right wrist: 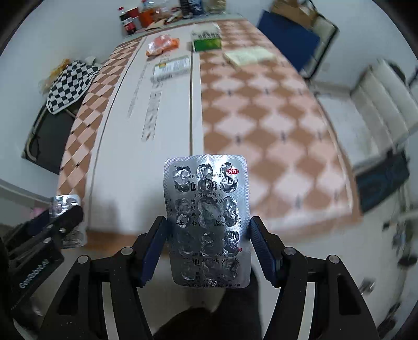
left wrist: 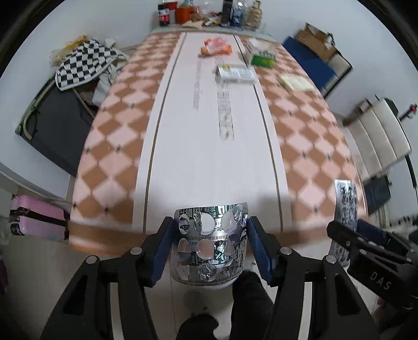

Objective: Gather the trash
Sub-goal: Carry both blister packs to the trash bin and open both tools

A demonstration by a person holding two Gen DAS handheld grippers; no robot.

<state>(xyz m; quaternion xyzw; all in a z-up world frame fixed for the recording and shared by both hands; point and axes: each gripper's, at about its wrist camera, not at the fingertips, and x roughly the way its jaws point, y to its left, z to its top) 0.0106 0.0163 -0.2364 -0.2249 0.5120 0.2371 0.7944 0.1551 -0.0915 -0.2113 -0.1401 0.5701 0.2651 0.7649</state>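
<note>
My left gripper (left wrist: 209, 235) is shut on a bent silver blister pack (left wrist: 209, 245) with emptied pockets, held just off the table's near edge. My right gripper (right wrist: 207, 235) is shut on a flat silver blister pack (right wrist: 207, 222) with Chinese print, also at the near edge. Each gripper shows in the other's view: the right one (left wrist: 347, 230) at the lower right with its pack (left wrist: 346, 204), the left one (right wrist: 62, 217) at the lower left with its pack (right wrist: 65, 202). On the far table lie an orange wrapper (left wrist: 215, 47), a white medicine box (left wrist: 235, 73) and a green box (left wrist: 262, 58).
The long table (left wrist: 188, 157) has a white centre and peach chequered sides. A pale booklet (left wrist: 295, 81) lies at the far right. Bottles and clutter (left wrist: 206, 13) stand beyond the far end. A chequered cloth (left wrist: 83, 62) and a pink suitcase (left wrist: 36, 217) are left; chairs (left wrist: 381, 130) right.
</note>
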